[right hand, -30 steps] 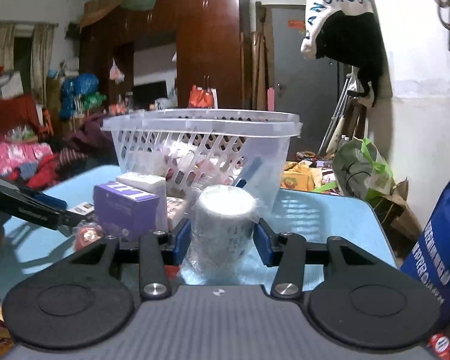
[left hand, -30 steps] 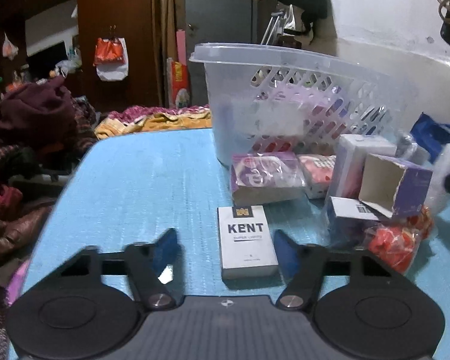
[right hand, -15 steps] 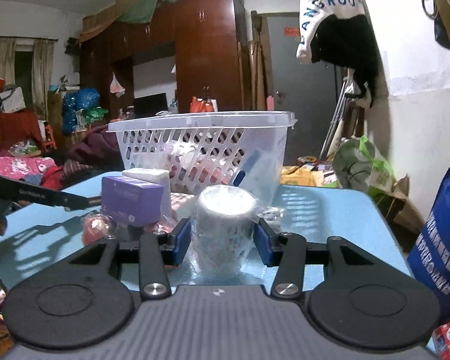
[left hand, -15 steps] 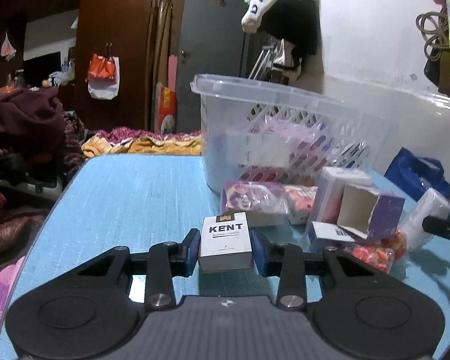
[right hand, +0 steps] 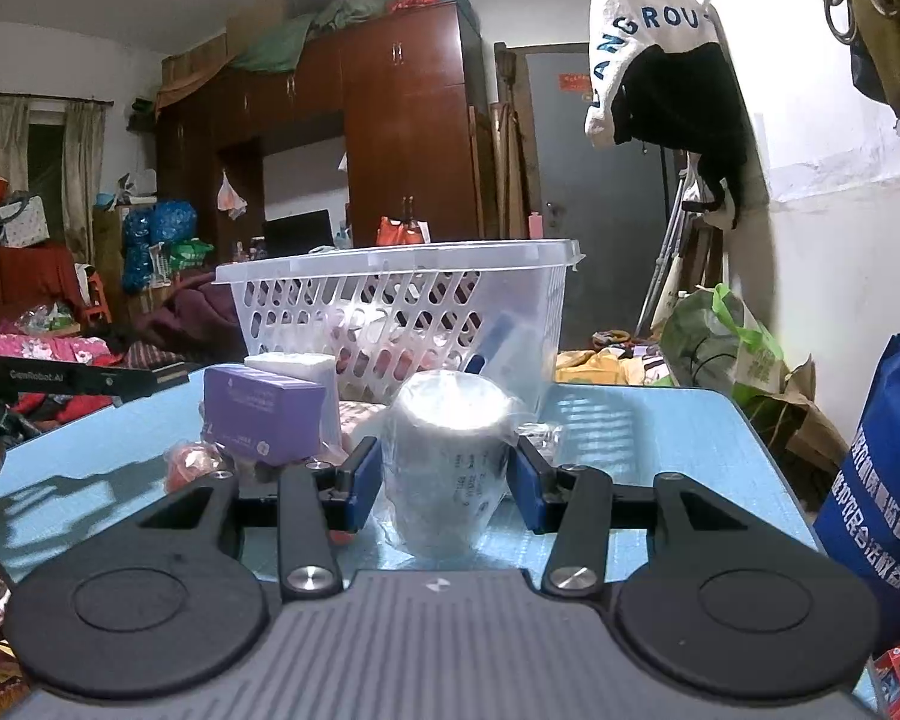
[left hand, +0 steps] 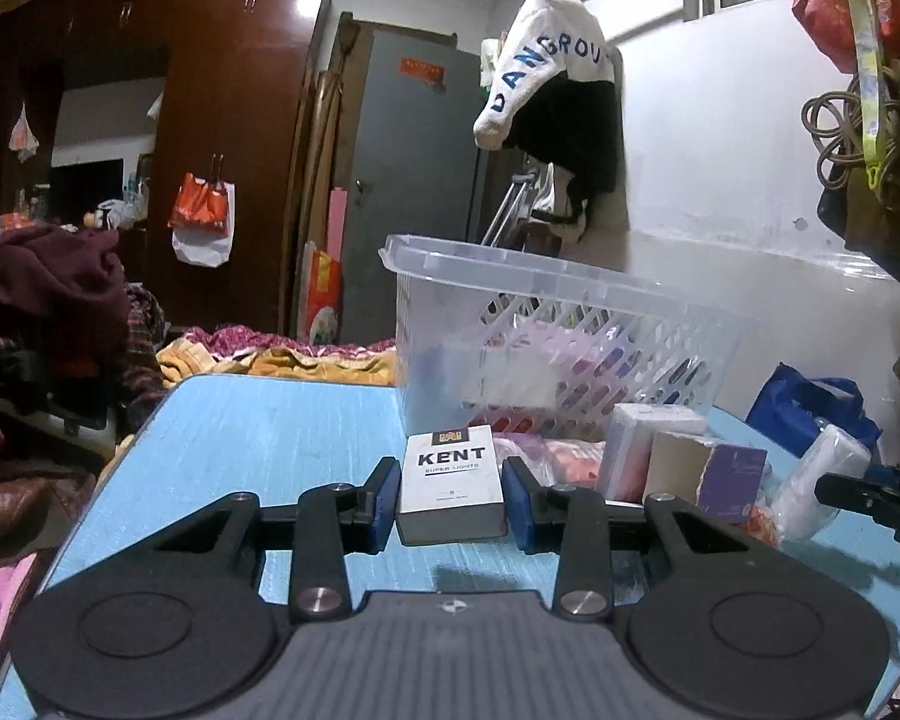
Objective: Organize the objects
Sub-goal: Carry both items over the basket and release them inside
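Observation:
My left gripper [left hand: 452, 498] is shut on a white KENT cigarette pack [left hand: 452, 483], held just above the blue table [left hand: 258, 438]. Behind it stands a clear plastic basket [left hand: 546, 330] with several packets inside. My right gripper [right hand: 447, 483] is shut on a plastic-wrapped white roll [right hand: 447, 462], upright between the blue pads. The same basket [right hand: 402, 312] stands beyond it in the right wrist view. A purple box [right hand: 261, 417] and a white packet [right hand: 300, 366] lie left of the roll.
Loose packets, a purple box [left hand: 711, 471] and red wrapped items [left hand: 762, 525] crowd the table in front of the basket. A blue bag [right hand: 888, 468] stands at the right table edge. Piled clothes [left hand: 48, 312] lie beyond the left edge. The left gripper's arm [right hand: 78, 375] shows at left.
My left gripper closed on the KENT pack, lifted it off the table and tilted upward. The right gripper kept its hold on the roll and barely moved.

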